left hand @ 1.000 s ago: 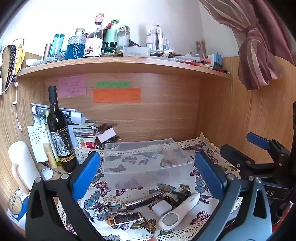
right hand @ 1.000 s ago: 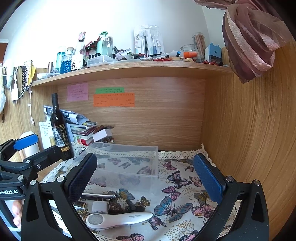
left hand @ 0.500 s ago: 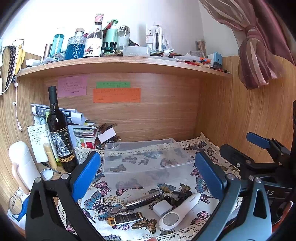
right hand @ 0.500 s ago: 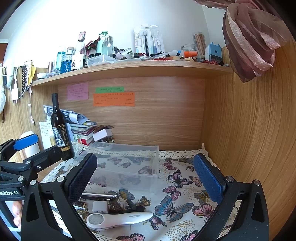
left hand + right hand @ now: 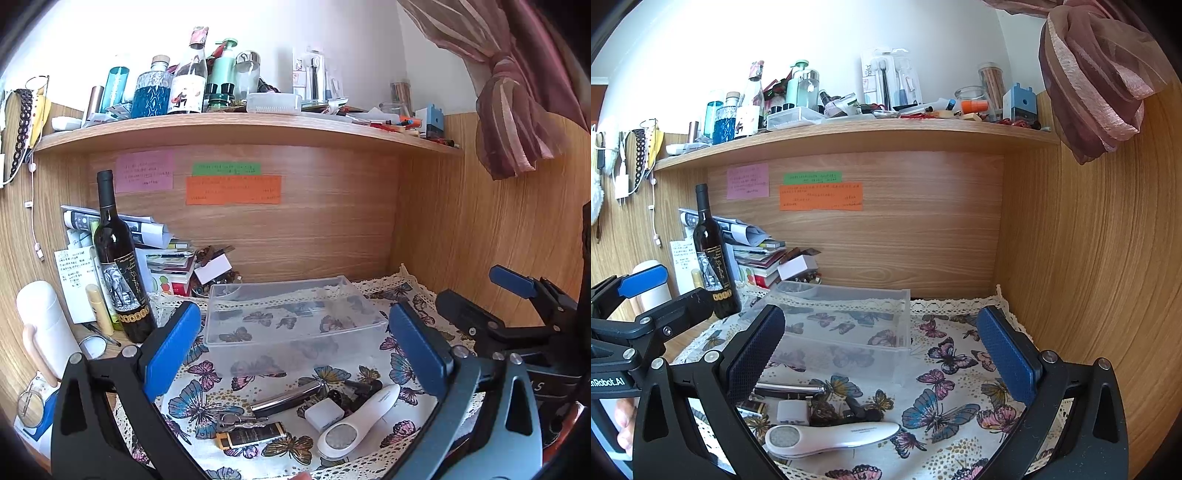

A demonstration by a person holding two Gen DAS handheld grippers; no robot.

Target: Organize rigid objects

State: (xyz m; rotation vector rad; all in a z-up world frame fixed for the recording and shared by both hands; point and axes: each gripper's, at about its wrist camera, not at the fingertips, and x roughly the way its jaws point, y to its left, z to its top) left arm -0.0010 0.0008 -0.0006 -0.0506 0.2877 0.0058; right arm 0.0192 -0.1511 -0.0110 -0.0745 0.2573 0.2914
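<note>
A clear plastic bin (image 5: 291, 314) stands empty on the butterfly cloth (image 5: 207, 398); it also shows in the right wrist view (image 5: 849, 317). In front of it lie a white handheld device (image 5: 360, 422) (image 5: 831, 435), a white adapter (image 5: 324, 413) (image 5: 791, 411), a metal cylinder (image 5: 286, 398) (image 5: 786, 389), keys (image 5: 232, 421), a black-gold lighter (image 5: 251, 437) and a black object (image 5: 857, 408). My left gripper (image 5: 295, 343) is open and empty above them. My right gripper (image 5: 879, 339) is open and empty, to the right of the left one.
A wine bottle (image 5: 118, 266) stands at the left by a stack of papers and books (image 5: 162, 251). A white flask (image 5: 40, 325) stands further left. A cluttered shelf (image 5: 240, 125) hangs overhead. Wooden walls close the back and right (image 5: 1089, 258). A curtain (image 5: 1097, 74) hangs top right.
</note>
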